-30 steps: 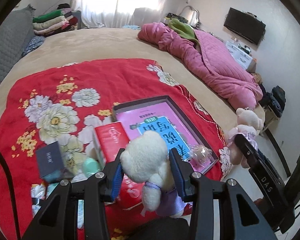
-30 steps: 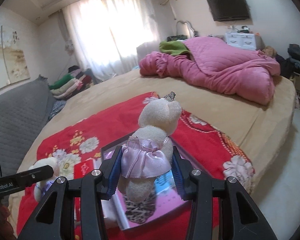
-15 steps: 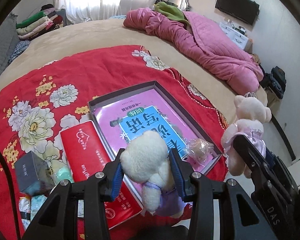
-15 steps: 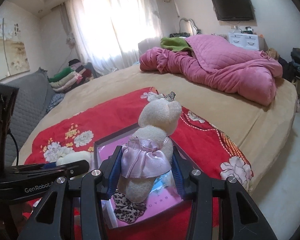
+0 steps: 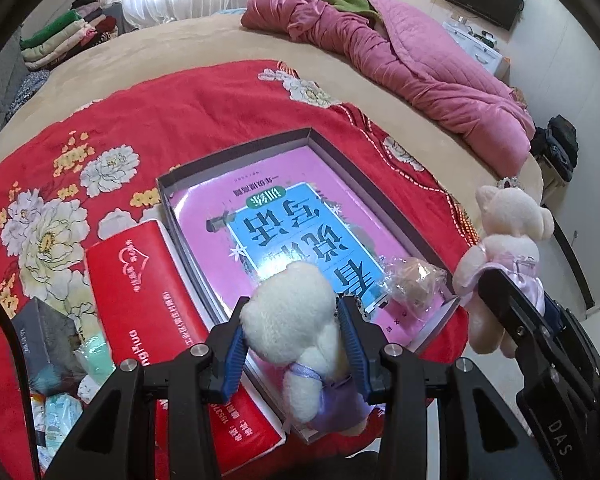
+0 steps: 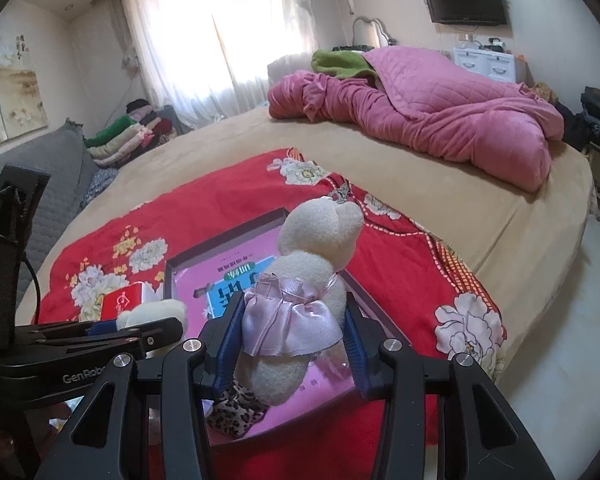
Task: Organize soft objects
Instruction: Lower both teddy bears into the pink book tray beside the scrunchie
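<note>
each claw grips a plush bear: left claw [image 5: 292, 344] its white bear [image 5: 296, 332], right claw [image 6: 294, 340] the pink-skirted bear [image 6: 300, 292]; both hang over the open box [image 5: 380, 204]; lower them gently onto the book inside, clear of the wrapped trinket [image 5: 414, 280], then release

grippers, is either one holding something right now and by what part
Both are. The left gripper is shut on a white teddy bear, clamped at its head. The right gripper is shut on a cream teddy bear, gripped at its pink-skirted body.
</note>
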A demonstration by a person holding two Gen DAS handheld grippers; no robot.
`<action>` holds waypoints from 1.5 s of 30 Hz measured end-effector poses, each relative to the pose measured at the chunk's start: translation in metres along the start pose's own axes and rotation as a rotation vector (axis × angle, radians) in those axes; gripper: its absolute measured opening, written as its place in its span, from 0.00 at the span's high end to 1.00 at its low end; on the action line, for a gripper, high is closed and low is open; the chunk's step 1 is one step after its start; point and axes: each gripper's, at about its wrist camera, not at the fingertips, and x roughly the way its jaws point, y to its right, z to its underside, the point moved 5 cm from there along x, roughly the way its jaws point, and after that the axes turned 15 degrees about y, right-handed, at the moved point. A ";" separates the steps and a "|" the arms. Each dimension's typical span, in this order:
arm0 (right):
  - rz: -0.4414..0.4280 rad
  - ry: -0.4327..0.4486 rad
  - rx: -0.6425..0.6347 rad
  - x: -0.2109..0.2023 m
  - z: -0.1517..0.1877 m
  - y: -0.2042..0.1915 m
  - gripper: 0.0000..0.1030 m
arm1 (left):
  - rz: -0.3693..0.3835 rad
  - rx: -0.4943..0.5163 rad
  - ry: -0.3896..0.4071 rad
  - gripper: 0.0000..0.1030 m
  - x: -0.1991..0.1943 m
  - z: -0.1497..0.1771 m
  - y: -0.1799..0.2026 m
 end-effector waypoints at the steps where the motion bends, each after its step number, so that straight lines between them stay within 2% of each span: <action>1: -0.002 -0.007 -0.005 0.002 0.001 0.000 0.54 | -0.001 0.000 -0.004 0.58 0.002 0.000 0.001; 24: -0.031 -0.159 -0.098 0.039 0.046 -0.007 0.54 | -0.012 0.012 -0.066 0.58 0.035 0.012 -0.005; 31: -0.067 -0.198 -0.055 0.050 0.056 -0.006 0.54 | -0.017 0.016 -0.070 0.58 0.037 0.013 -0.007; 45: -0.055 -0.266 -0.064 0.067 0.076 -0.006 0.52 | -0.025 0.018 -0.090 0.57 0.043 0.018 -0.009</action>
